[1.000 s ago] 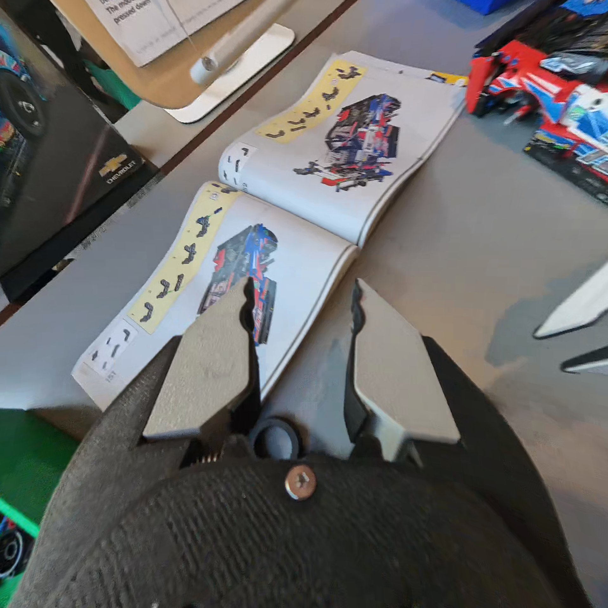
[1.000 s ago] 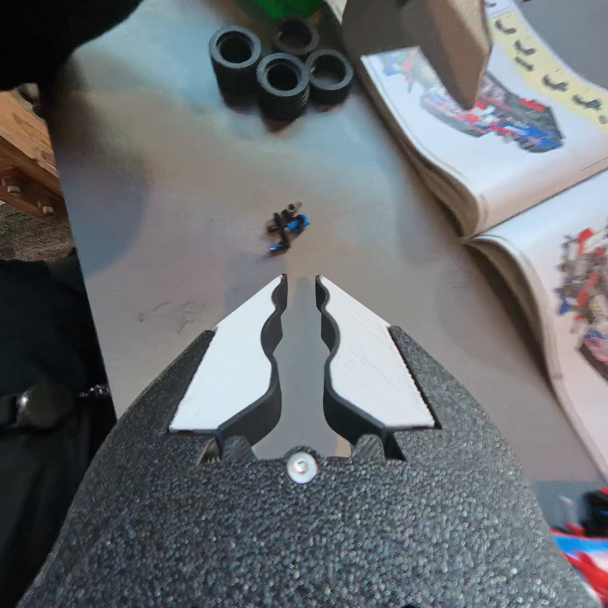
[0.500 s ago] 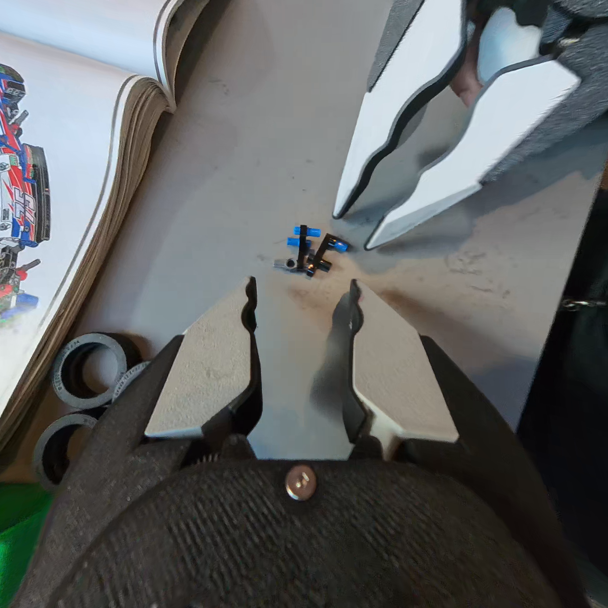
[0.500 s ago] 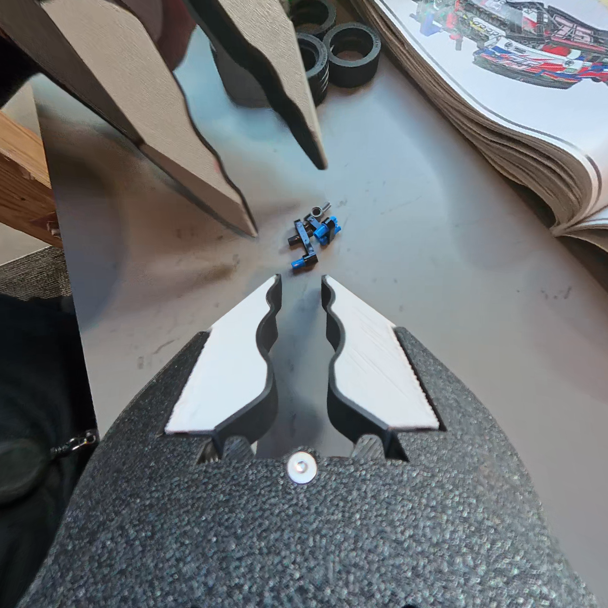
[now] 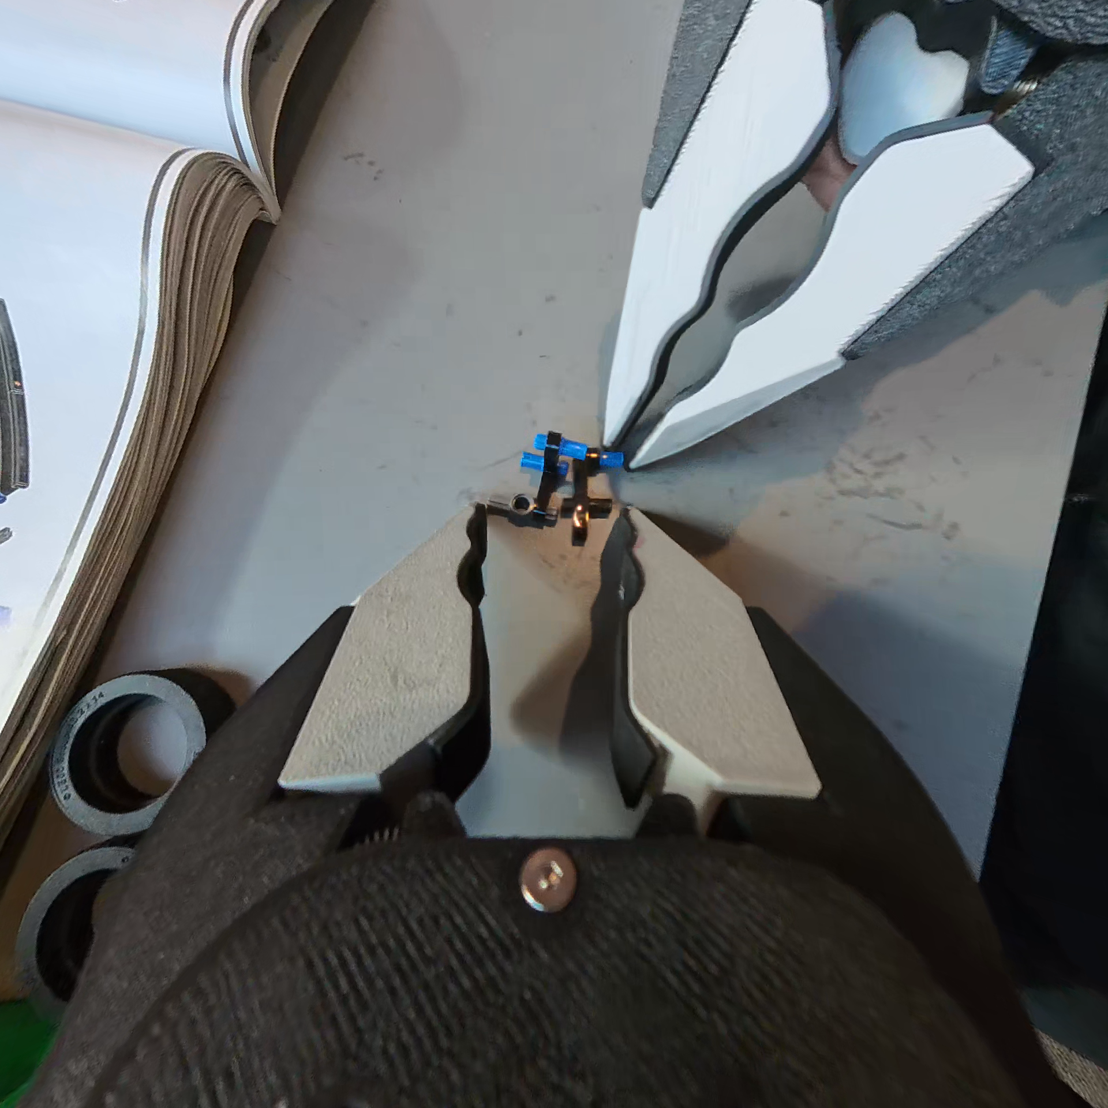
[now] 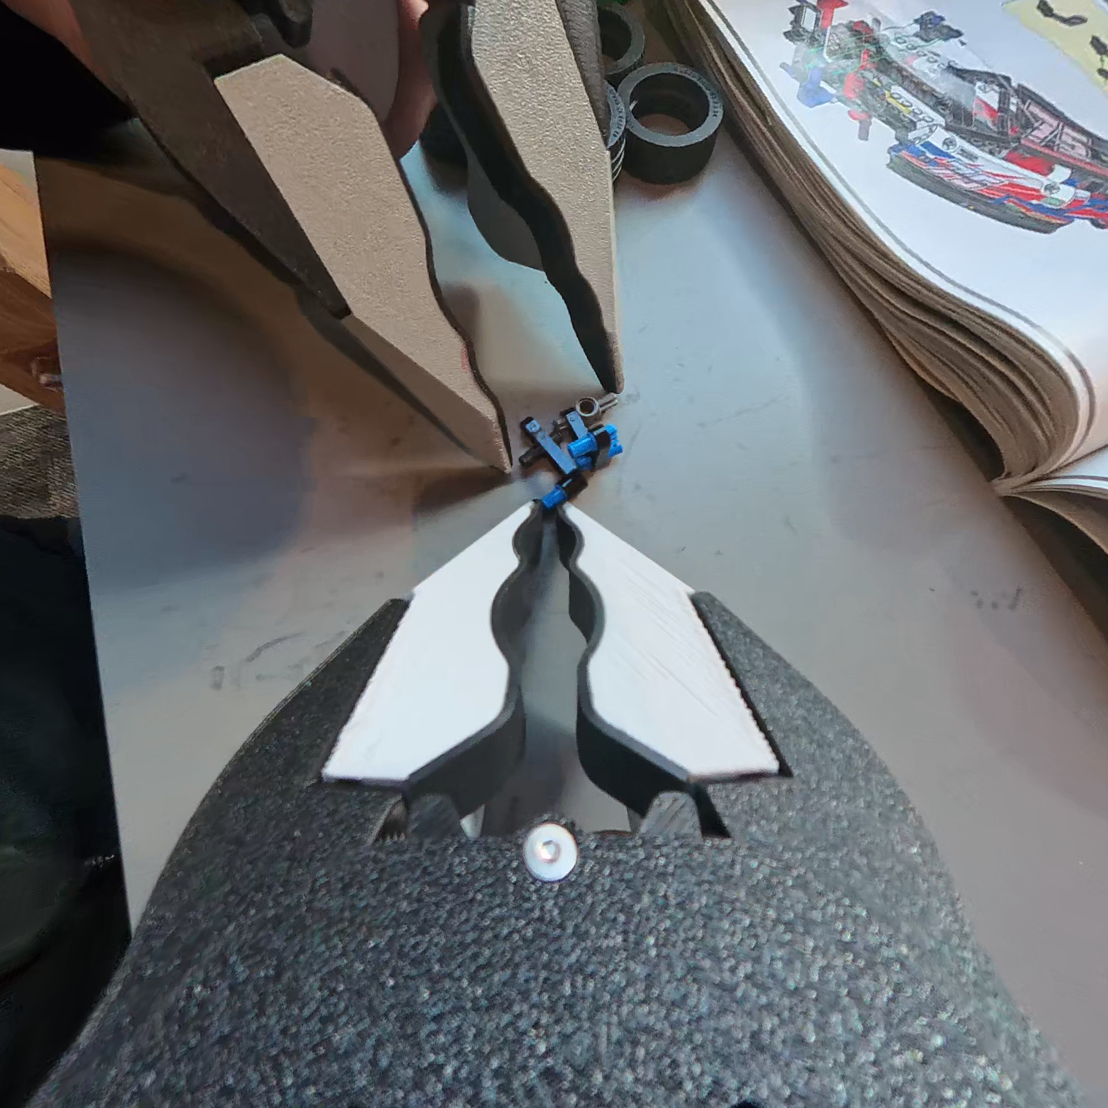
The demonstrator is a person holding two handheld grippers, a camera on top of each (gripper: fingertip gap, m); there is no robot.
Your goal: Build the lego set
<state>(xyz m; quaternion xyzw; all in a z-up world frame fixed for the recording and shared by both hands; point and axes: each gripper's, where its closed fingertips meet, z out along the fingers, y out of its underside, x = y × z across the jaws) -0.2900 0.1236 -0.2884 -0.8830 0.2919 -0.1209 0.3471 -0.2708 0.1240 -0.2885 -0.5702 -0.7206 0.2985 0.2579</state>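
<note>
Where grey table [image 5: 384, 336] lies scuffed (booklet [image 6: 959, 252] beside) | left gripper [image 5: 548, 515] released | right gripper [image 6: 547, 508] grasping blue pin [image 6: 553, 496]

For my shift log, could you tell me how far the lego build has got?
Early in this step: small black and blue pieces lie loose on the table. The right claw is nearly shut at a blue pin; the left claw is open beside them. Tyres are unfitted.

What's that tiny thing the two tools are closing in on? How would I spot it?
Start at the open instruction book on the grey table; beside it, both hand-held grippers point at one spot. There lies a small clump of black pieces with blue pins, far smaller than the black tyres nearby.
</note>
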